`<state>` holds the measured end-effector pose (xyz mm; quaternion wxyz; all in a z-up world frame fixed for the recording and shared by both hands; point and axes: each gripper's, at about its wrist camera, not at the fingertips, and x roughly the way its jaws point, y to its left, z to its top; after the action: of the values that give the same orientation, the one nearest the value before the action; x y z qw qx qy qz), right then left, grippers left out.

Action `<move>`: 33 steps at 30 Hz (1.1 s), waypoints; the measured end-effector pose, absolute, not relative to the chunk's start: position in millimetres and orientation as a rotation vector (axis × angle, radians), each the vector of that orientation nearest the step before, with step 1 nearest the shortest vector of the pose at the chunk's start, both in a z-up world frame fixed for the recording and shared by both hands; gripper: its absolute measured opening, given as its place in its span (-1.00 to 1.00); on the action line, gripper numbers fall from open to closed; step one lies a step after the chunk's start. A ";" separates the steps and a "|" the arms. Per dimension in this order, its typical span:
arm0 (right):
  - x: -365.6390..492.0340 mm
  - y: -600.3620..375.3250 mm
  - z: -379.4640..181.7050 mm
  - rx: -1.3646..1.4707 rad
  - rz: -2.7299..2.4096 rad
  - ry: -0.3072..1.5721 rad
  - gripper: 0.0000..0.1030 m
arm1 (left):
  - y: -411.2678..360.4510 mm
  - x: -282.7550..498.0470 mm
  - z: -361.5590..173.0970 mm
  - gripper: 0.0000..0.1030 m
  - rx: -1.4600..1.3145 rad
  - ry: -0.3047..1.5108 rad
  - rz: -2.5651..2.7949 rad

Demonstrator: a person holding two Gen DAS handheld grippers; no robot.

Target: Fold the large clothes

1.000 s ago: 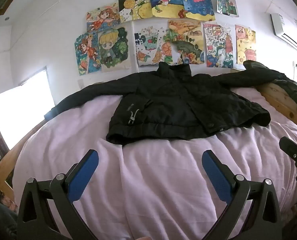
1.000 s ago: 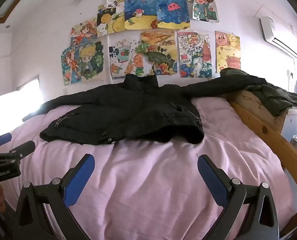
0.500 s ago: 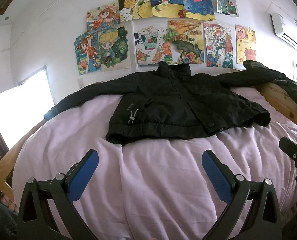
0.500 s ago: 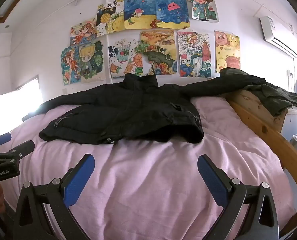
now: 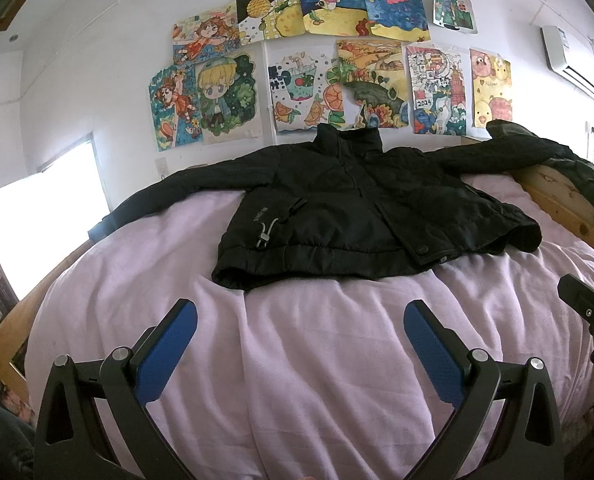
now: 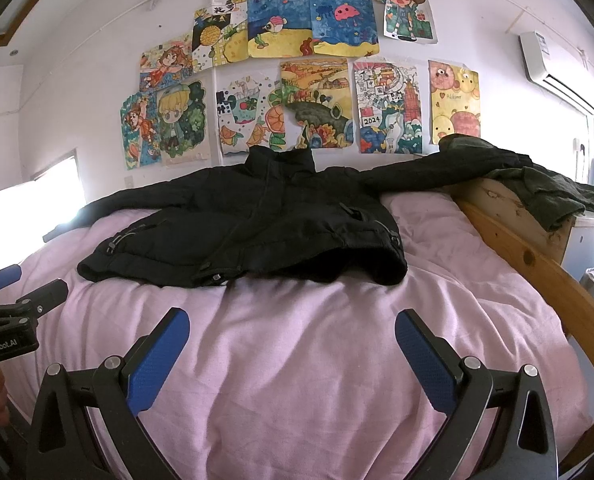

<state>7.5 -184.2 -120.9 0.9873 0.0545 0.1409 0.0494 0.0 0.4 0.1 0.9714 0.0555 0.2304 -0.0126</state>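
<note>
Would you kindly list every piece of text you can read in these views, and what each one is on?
"GenRobot.AI": on the left gripper body, seen from the right wrist.
"2024": on the city drawing on the wall.
Logo on the black jacket chest: too small to read.
Characters on the pineapple drawing: too blurred to read.

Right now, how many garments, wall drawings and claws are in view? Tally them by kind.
Black jacket spread on the pink bedding: 1
Dark green garment draped over the wooden bed frame: 1
Drawings on the wall: 10
Claws, left claw and right claw, both open and empty: 2
Total: 14
</note>
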 end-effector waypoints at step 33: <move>6.8 -186.4 -123.6 0.112 0.096 0.282 1.00 | 0.1 -0.1 0.1 0.97 0.116 0.464 -0.024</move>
<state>6.8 -186.4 -123.6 0.9873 0.0559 0.1405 0.0476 -0.1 0.1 0.1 0.9715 0.0573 0.2297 -0.0120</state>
